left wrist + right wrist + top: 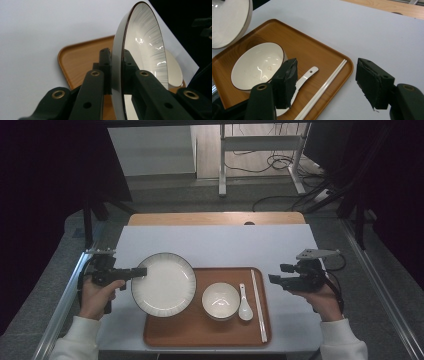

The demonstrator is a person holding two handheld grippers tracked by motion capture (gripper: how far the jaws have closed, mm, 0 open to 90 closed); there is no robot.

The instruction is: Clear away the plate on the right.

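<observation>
A person's left gripper (134,272) is clamping the rim of a white plate (165,285), holding it tilted over the left end of the tray (200,332), while the right gripper (278,279), jaws wide and empty, is hovering just right of the chopsticks (259,305), which lie lengthwise front to back.

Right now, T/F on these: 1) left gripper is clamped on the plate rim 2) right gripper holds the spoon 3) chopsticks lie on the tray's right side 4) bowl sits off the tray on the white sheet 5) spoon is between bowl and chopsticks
1) True: the left gripper pinches the plate at its rim.
2) False: the right gripper is open and empty; the spoon lies on the tray.
3) True: the chopsticks lie along its right edge.
4) False: the bowl stands on the tray.
5) True.
</observation>
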